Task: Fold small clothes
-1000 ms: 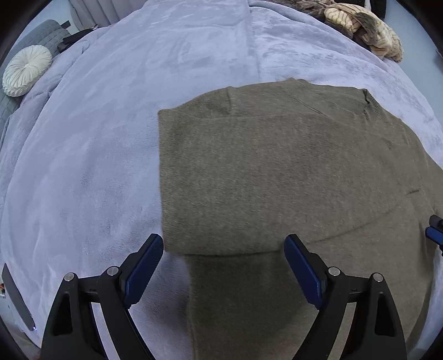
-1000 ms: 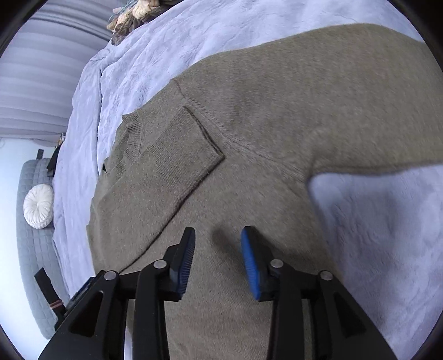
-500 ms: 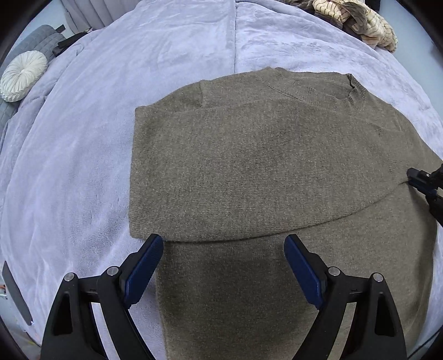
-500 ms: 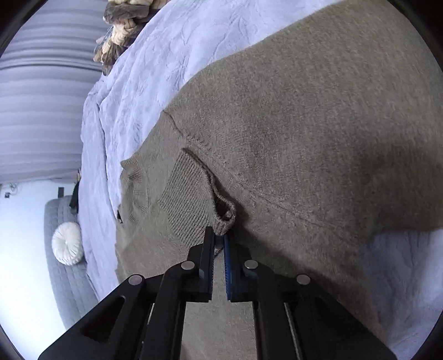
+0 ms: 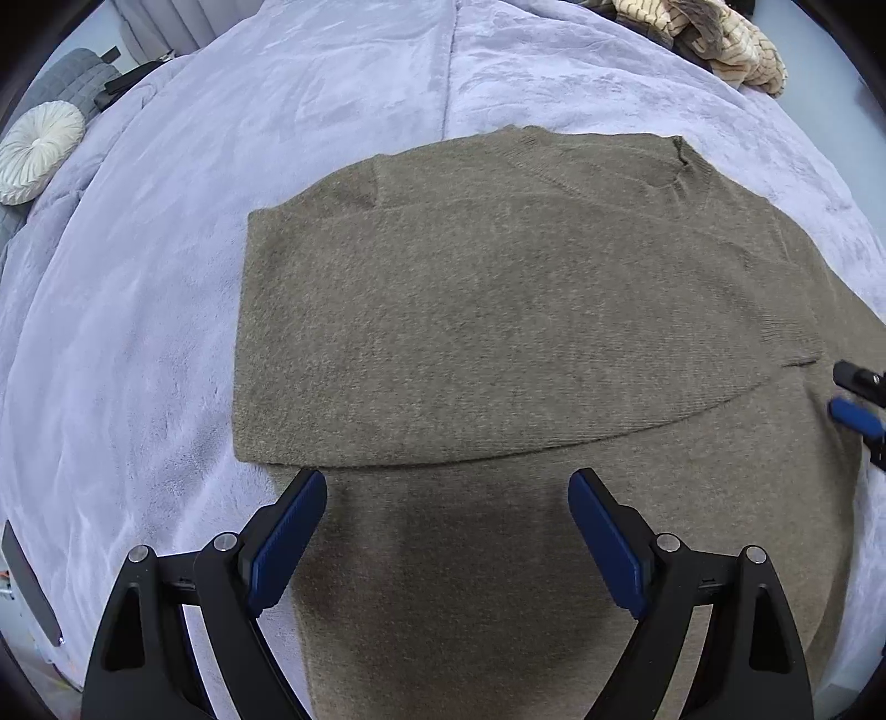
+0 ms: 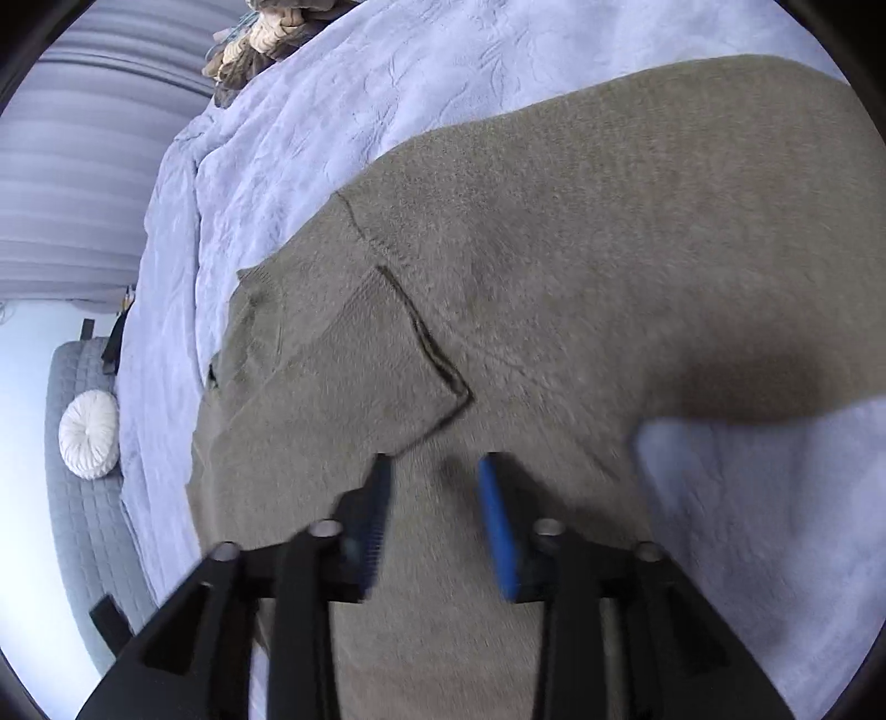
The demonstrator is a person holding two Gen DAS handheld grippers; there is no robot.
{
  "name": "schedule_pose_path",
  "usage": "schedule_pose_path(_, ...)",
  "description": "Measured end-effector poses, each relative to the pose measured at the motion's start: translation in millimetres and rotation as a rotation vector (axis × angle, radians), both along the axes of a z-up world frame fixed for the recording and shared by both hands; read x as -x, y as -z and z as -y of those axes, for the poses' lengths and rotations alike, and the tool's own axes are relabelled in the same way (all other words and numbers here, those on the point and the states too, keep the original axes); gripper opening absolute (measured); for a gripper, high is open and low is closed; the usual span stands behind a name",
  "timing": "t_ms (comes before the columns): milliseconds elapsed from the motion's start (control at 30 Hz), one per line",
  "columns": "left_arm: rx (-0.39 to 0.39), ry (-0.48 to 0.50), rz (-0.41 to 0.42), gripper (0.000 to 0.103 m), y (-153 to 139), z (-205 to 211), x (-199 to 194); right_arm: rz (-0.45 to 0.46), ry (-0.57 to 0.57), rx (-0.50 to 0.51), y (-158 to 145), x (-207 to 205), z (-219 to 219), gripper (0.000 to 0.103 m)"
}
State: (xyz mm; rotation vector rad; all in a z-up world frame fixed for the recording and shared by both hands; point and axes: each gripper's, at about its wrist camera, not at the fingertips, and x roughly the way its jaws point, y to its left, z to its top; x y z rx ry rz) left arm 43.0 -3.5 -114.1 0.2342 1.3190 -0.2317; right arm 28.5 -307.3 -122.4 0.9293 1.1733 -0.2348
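An olive-brown knit sweater (image 5: 498, 332) lies flat on a lavender blanket (image 5: 138, 332), with one sleeve folded across its body. My left gripper (image 5: 448, 531) is open and empty, hovering over the sweater's lower part just below the folded sleeve's edge. In the right wrist view the sweater (image 6: 609, 249) fills the middle, and the folded sleeve's ribbed cuff (image 6: 387, 343) lies flat. My right gripper (image 6: 437, 526) is open and empty just below that cuff. It also shows at the right edge of the left wrist view (image 5: 858, 399).
A heap of beige striped knitwear (image 5: 714, 39) lies at the bed's far end. A round white cushion (image 5: 36, 149) rests on a grey quilted seat (image 6: 83, 498) beside the bed. A dark flat object (image 5: 27, 587) lies at the blanket's near left edge.
My right gripper was shut on the sleeve cuff half a second ago. It has let go, opened and drawn back; the cuff now lies flat. The left gripper stayed open.
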Motion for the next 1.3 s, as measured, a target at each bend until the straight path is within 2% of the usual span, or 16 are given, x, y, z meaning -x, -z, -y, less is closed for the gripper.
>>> schedule_pose_path(200,0.019,0.024,-0.011,0.09,-8,15,2,-0.027,-0.015,-0.038,-6,40,-12,0.048)
schedule_pose_path(433,0.039,0.034,-0.031,0.09,-14,34,6,-0.036,0.058,-0.103,-2,83,-13,0.054)
schedule_pose_path(800,0.033,0.142,-0.077,0.09,-6,76,28,0.005,0.113,-0.159,-1,102,0,0.058)
schedule_pose_path(1000,0.047,0.205,-0.066,0.09,-1,106,39,0.03,0.219,-0.128,-6,131,40,0.059)
schedule_pose_path(1067,0.055,0.229,-0.064,0.103,-1,116,44,0.039,0.265,-0.111,-9,143,57,0.059)
schedule_pose_path(1200,0.058,0.275,-0.064,0.103,-3,137,49,0.073,0.372,-0.097,-14,165,93,0.059)
schedule_pose_path(1300,0.065,0.278,-0.095,0.103,2,150,48,0.09,0.437,-0.078,-18,178,116,0.059)
